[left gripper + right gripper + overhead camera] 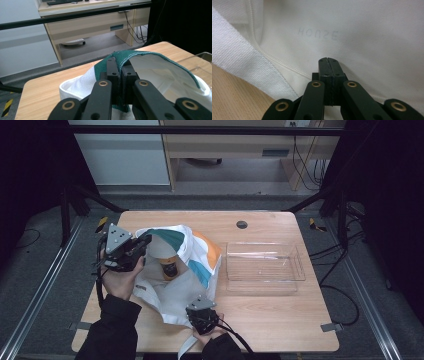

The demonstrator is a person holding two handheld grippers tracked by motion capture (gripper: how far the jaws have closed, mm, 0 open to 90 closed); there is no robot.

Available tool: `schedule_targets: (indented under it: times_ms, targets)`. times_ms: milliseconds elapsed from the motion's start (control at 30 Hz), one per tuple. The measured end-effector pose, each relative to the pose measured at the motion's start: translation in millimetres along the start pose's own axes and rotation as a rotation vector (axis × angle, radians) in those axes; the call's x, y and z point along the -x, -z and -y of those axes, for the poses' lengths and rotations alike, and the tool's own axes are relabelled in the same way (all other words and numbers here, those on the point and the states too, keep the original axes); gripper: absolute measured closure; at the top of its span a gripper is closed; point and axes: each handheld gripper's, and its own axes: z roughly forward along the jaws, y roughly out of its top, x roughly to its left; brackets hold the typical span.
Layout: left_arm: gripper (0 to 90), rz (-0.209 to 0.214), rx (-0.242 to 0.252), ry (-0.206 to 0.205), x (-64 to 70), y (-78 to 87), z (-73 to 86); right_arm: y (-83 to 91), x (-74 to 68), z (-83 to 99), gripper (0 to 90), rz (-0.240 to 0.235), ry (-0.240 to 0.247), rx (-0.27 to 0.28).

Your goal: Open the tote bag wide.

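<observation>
High view shows a white cloth bag (172,285) with teal and orange patches lying across the left half of the table (280,320), its mouth pulled wide. The left gripper (142,245) holds the far-left rim up; in the left gripper view its fingers (112,72) are clamped on the green edging (130,56), which lifts that side so the opening faces upward. The right gripper (202,316) sits at the bag's near edge, and in the right gripper view its fingers (329,68) are pressed together on white fabric (367,37), apparently pinning that side down. Held apart this way, the bag exposes a cup (169,266) standing inside. A clear tray (264,262) waits just right of the bag, probably for the contents.
</observation>
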Motion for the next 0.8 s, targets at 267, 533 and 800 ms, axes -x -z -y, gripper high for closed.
schedule_targets:
  times_ms: [267,533,800]
  targets:
    - [87.5,-0.015,-0.001,0.009,-3.4,-14.1,-3.9,0.0,-1.5,-0.1,90.0,0.004,0.003,0.0]
    - [87.5,-0.029,-0.01,0.013,-7.1,-30.7,-2.7,-0.8,-2.6,-0.7,90.0,0.012,0.017,0.001]
    - [87.5,-0.039,-0.014,0.008,-11.8,-40.5,-2.0,-1.8,-3.3,-1.3,90.0,0.015,0.02,0.002]
